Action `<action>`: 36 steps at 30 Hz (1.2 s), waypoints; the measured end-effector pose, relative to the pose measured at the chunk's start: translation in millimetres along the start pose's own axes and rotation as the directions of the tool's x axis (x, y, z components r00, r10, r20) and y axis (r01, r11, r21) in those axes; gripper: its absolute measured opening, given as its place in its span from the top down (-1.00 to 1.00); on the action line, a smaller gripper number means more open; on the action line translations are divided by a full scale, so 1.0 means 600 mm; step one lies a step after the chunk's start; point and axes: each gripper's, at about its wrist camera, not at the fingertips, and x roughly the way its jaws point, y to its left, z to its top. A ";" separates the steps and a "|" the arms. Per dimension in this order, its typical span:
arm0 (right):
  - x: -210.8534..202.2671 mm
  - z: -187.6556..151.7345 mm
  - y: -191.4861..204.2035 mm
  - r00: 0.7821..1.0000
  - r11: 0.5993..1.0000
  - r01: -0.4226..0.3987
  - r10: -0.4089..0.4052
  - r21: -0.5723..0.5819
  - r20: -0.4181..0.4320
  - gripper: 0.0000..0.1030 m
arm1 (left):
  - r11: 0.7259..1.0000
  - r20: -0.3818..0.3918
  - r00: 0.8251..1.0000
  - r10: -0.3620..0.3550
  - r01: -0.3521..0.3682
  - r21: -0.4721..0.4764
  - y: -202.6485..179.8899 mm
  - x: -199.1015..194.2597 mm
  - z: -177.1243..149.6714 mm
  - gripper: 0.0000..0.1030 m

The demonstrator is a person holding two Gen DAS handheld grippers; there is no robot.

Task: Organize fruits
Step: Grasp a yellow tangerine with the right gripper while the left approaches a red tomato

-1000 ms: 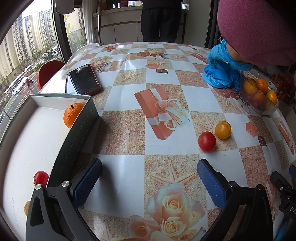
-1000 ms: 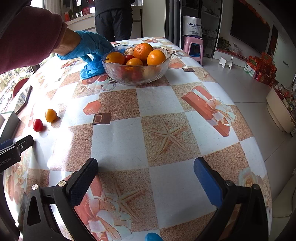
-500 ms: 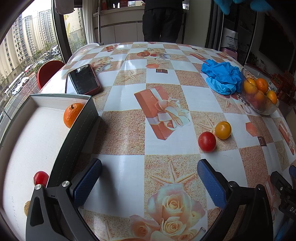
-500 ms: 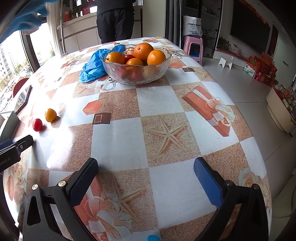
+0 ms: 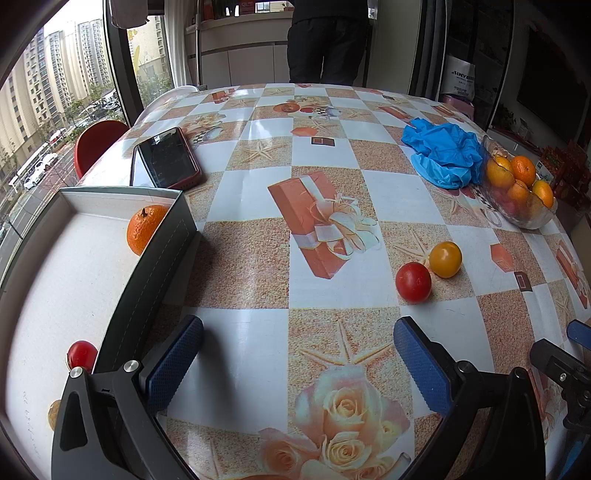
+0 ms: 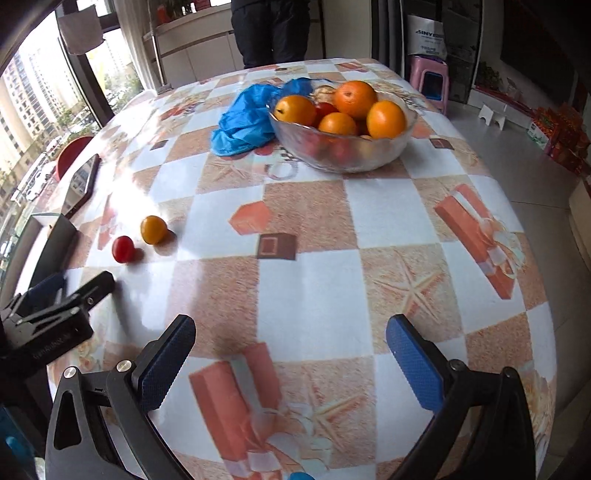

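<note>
— What's over on your far left?

— A shallow box (image 5: 155,258) with a white floor and dark walls. Inside it an orange (image 5: 144,229) sits against the right wall near the far corner, and a small red tomato (image 5: 81,354) lies nearer me, partly behind my left gripper's frame. A phone (image 5: 164,158) lies flat on the table (image 5: 255,258) just beyond the box.

— And your left gripper?

— My left gripper (image 5: 295,362) is spread wide with nothing between its blue pads, hovering over the patterned tablecloth just right of the box.

— Any loose fruit?

— Two, ahead and right of that gripper: a red tomato (image 5: 413,282) and a yellow tomato (image 5: 445,259), just beside each other; I cannot tell whether they touch. In the right wrist view they lie far to the left, apart from the bowl.

— Further right?

— A crumpled blue glove (image 5: 443,155) lies against a glass bowl (image 6: 343,155) piled with oranges (image 6: 356,98), with something red among them.

— And the right gripper?

— My right gripper (image 6: 291,365) also gapes open and empty, above bare tablecloth, well short of the bowl. A person in dark trousers (image 6: 271,29) stands beyond the table's far edge.
</note>
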 end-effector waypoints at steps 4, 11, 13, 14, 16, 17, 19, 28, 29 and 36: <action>0.003 0.033 0.032 0.999 0.999 -0.022 0.023 -0.034 0.033 -0.96 | 1.000 0.000 1.000 0.000 0.000 0.000 0.000 0.000 0.001 -1.00; 0.036 0.085 0.096 0.996 0.991 -0.082 0.086 -0.108 0.036 -0.58 | 1.000 0.000 1.000 0.018 -0.018 -0.022 -0.002 0.003 0.004 -1.00; 0.052 0.089 0.112 0.995 0.987 -0.102 0.104 -0.120 0.008 -0.43 | 1.000 -0.002 1.000 0.016 -0.016 -0.019 -0.001 0.003 0.004 -1.00; 0.060 0.091 0.119 0.994 0.986 -0.113 0.113 -0.124 -0.004 -0.35 | 1.000 -0.002 1.000 0.014 -0.014 -0.018 -0.001 0.003 0.004 -1.00; 0.068 0.089 0.131 0.991 0.981 -0.134 0.132 -0.137 -0.020 -0.25 | 1.000 -0.002 1.000 0.011 -0.011 -0.015 -0.001 0.002 0.004 -1.00; 0.069 0.088 0.137 0.993 0.980 -0.122 0.121 -0.155 -0.014 -0.23 | 1.000 -0.001 1.000 0.010 -0.010 -0.015 -0.001 0.002 0.004 -1.00; 0.070 0.085 0.148 0.994 0.976 -0.105 0.106 -0.190 -0.008 -0.01 | 1.000 -0.002 1.000 0.011 -0.011 -0.014 -0.001 0.002 0.004 -1.00; 0.018 0.070 0.083 0.990 0.982 -0.133 0.139 -0.132 0.037 0.55 | 1.000 -0.019 1.000 -0.007 0.007 -0.004 -0.010 -0.007 0.010 -1.00; 0.010 0.066 0.071 0.990 0.984 -0.130 0.136 -0.122 0.042 0.55 | 1.000 -0.001 1.000 -0.014 0.014 0.004 -0.015 -0.014 0.014 -1.00; -0.029 0.040 0.008 0.991 0.992 -0.114 0.117 -0.049 0.064 0.55 | 0.996 -0.016 0.999 -0.034 0.035 0.082 -0.071 0.000 0.050 -0.99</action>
